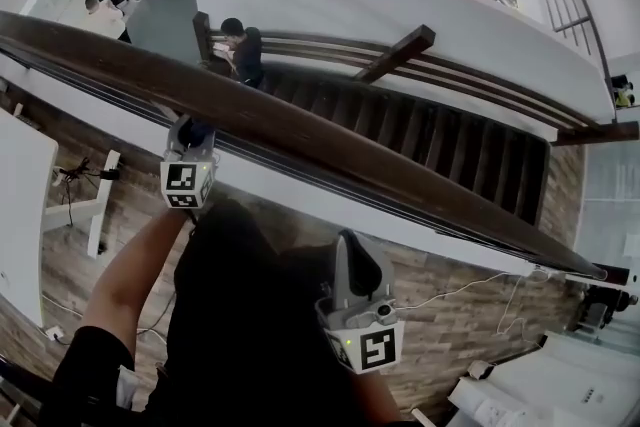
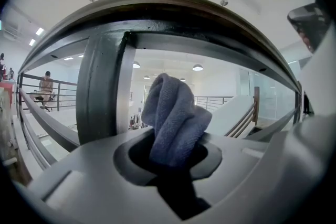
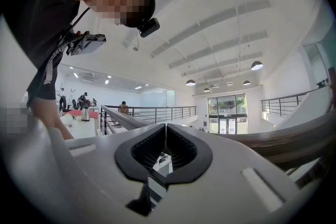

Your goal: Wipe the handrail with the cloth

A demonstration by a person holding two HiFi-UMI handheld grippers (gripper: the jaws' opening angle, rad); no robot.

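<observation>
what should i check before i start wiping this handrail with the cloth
1. Grip on the cloth: ok, it stands bunched between the jaws of the left tool.
2. Contact with the handrail: not ok, the rail arcs above the cloth with a gap.
3. The right tool kept out of the way: ok, shut on nothing, on the near side of the rail.
4. Rail top free of objects: ok in the head view.
5. Dark post beside the cloth, outside the wiping path: cannot tell.
</observation>
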